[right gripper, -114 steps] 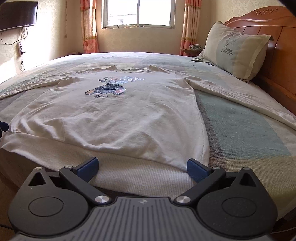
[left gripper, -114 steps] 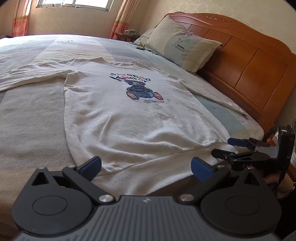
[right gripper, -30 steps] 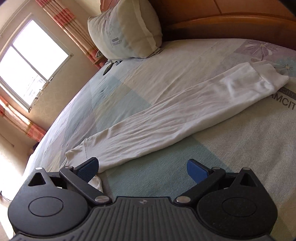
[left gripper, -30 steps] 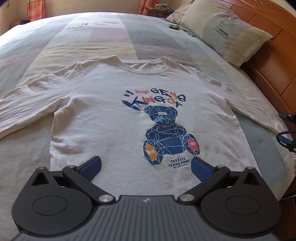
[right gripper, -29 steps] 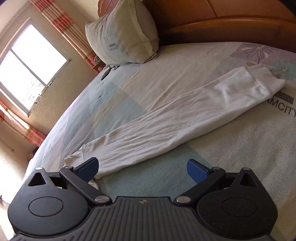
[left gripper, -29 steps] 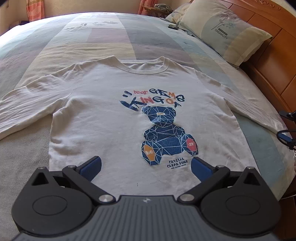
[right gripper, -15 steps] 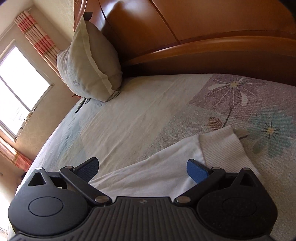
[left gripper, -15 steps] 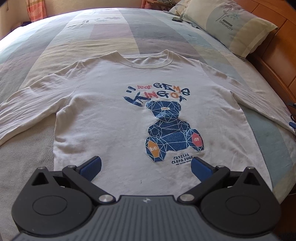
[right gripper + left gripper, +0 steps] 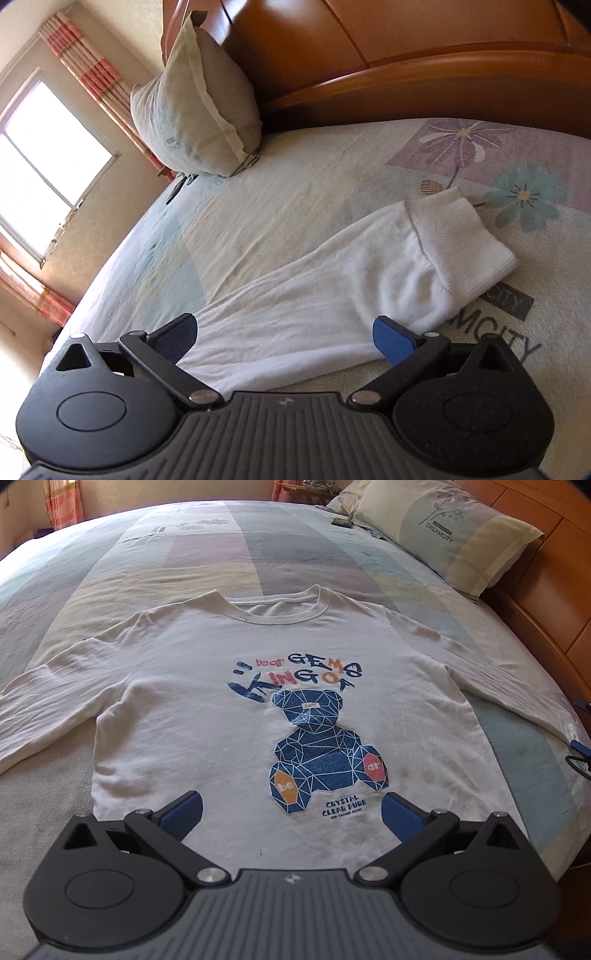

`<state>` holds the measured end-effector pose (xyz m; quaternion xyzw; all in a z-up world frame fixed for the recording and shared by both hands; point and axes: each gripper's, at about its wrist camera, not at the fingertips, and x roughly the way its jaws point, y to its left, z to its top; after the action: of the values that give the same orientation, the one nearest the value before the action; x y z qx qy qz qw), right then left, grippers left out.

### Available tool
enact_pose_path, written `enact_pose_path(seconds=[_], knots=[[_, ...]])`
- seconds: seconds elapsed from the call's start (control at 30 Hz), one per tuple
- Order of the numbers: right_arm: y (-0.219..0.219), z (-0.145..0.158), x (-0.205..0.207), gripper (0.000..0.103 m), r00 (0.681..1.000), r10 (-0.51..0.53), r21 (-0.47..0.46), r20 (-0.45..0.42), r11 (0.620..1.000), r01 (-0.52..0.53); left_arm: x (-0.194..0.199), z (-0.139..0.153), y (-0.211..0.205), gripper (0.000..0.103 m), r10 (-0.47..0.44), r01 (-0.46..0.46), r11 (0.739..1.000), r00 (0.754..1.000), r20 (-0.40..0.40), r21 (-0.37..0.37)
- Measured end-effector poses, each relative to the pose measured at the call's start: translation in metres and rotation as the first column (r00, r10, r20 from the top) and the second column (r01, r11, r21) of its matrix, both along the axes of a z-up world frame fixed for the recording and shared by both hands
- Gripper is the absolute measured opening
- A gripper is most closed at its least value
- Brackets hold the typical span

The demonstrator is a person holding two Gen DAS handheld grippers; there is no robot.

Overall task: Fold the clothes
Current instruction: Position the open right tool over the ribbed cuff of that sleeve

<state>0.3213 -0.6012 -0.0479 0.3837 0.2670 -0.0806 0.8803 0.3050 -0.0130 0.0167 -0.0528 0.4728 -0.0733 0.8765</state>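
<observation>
Both grippers gape wide and hold nothing: the left gripper (image 9: 291,806) hovers above the lower front of a white long-sleeved shirt (image 9: 207,716) with a blue bear print, spread flat across the bed (image 9: 207,542); the right gripper (image 9: 282,334) straddles its right sleeve (image 9: 332,288), ribbed cuff (image 9: 461,240) beyond the fingertips near the headboard (image 9: 406,62).

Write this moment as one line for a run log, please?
stage: fold not begun | shirt: flat on bed, print up | left gripper: open over hem | right gripper: open, straddling sleeve near cuff
</observation>
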Motion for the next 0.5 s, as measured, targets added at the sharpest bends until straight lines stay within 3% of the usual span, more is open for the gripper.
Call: enact_pose_path(seconds=[0.13, 0.3, 0.37, 0.5], knots=[[0.000, 0.015, -0.016, 0.103, 0.998, -0.028, 0.047, 0.050, 0.999, 0.025, 0.005, 0.000, 0.000, 0.102, 0.023, -0.023, 0.999, 1.000, -0.004, -0.023], [0.020, 0.025, 0.017, 0.103, 0.991, 0.079, 0.053, 0.105, 0.995, -0.085, 0.003, 0.003, -0.015, 0.102, -0.038, 0.038, 0.999, 0.999, 0.014, -0.007], [0.031, 0.018, 0.033, 0.103, 0.989, 0.115, 0.051, 0.095, 0.991, -0.121, 0.002, 0.002, -0.018, 0.102, -0.058, 0.058, 0.998, 0.998, 0.013, 0.011], [0.044, -0.008, 0.048, 0.103, 0.992, 0.126, 0.083, 0.017, 0.988, -0.127, 0.003, -0.002, -0.008, 0.102, -0.013, 0.013, 1.000, 1.000, -0.014, 0.025]])
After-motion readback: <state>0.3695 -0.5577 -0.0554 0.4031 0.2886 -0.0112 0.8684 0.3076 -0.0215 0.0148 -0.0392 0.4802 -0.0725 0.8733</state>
